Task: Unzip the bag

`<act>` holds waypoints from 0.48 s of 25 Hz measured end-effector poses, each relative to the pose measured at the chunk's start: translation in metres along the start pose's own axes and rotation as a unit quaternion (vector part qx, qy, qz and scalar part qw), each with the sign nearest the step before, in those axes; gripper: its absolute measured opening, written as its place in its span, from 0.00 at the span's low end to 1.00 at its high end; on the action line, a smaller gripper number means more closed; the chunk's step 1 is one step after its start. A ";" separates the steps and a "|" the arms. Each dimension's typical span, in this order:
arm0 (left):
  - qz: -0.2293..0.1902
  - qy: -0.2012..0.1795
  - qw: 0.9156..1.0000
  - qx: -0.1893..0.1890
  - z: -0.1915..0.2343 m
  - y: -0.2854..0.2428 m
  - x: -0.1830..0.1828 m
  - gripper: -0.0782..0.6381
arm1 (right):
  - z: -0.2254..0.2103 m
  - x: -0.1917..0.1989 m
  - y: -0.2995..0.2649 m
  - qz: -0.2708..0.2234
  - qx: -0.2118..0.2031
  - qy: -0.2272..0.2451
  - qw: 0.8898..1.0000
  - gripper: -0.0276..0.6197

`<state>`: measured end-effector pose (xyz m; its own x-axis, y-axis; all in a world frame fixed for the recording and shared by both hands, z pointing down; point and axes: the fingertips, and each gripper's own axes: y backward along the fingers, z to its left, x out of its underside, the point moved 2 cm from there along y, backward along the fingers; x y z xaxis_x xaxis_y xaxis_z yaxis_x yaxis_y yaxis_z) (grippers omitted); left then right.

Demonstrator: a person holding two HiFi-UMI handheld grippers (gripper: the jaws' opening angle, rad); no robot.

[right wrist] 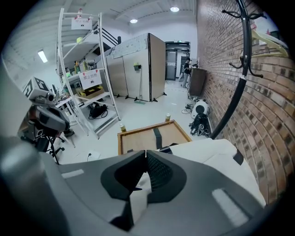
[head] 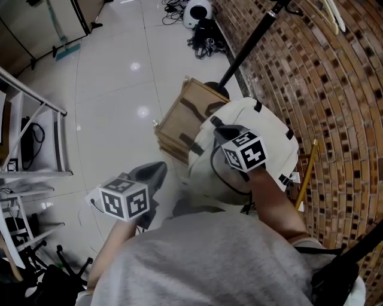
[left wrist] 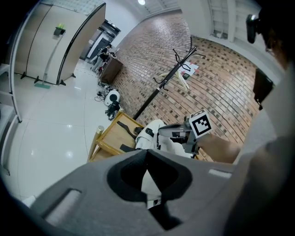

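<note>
A white backpack (head: 272, 134) with black straps lies on a low wooden frame (head: 182, 119) beside the brick wall. My right gripper (head: 222, 131) rests on the bag's top end, jaws pointing toward the frame. In the right gripper view the jaws (right wrist: 145, 153) are closed, with a thin white strip of the bag, apparently the zipper tab, running between them. The bag (right wrist: 216, 156) spreads out to the right. My left gripper (head: 160, 169) hangs over the floor left of the bag, touching nothing. Its jaws (left wrist: 147, 152) are shut and empty, and the bag (left wrist: 171, 144) lies beyond them.
A black coat stand (head: 251, 42) rises from behind the frame, along the brick wall (head: 329, 72). A metal shelf rack (head: 36, 137) stands at the left. Cables and a round white device (head: 197, 12) lie on the floor farther back. A yellow stick (head: 306, 173) leans near the wall.
</note>
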<state>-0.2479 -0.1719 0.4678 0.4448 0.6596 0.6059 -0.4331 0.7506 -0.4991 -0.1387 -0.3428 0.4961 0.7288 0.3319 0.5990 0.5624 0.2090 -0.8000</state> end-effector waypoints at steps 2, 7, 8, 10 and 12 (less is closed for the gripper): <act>0.001 -0.002 1.000 0.001 0.000 -0.003 -0.002 0.11 | -0.005 0.000 0.000 -0.002 0.004 -0.002 1.000 0.06; 0.003 -0.006 1.000 0.000 -0.003 -0.011 -0.008 0.11 | -0.023 -0.001 0.005 -0.009 0.012 -0.013 1.000 0.06; 0.003 -0.006 1.000 0.000 -0.004 -0.012 -0.009 0.11 | -0.026 0.000 0.006 -0.008 0.013 -0.015 1.000 0.06; 0.002 -0.008 1.000 0.001 -0.004 -0.015 -0.011 0.11 | -0.031 0.002 0.007 -0.009 0.016 -0.018 1.000 0.06; 0.003 -0.010 1.000 0.002 -0.005 -0.017 -0.012 0.11 | -0.034 0.005 0.008 -0.010 0.019 -0.022 1.000 0.06</act>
<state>-0.2421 -0.1928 0.4657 0.4269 0.6625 0.6155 -0.4393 0.7469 -0.4992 -0.1173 -0.3713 0.4936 0.6992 0.3679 0.6131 0.5604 0.2505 -0.7894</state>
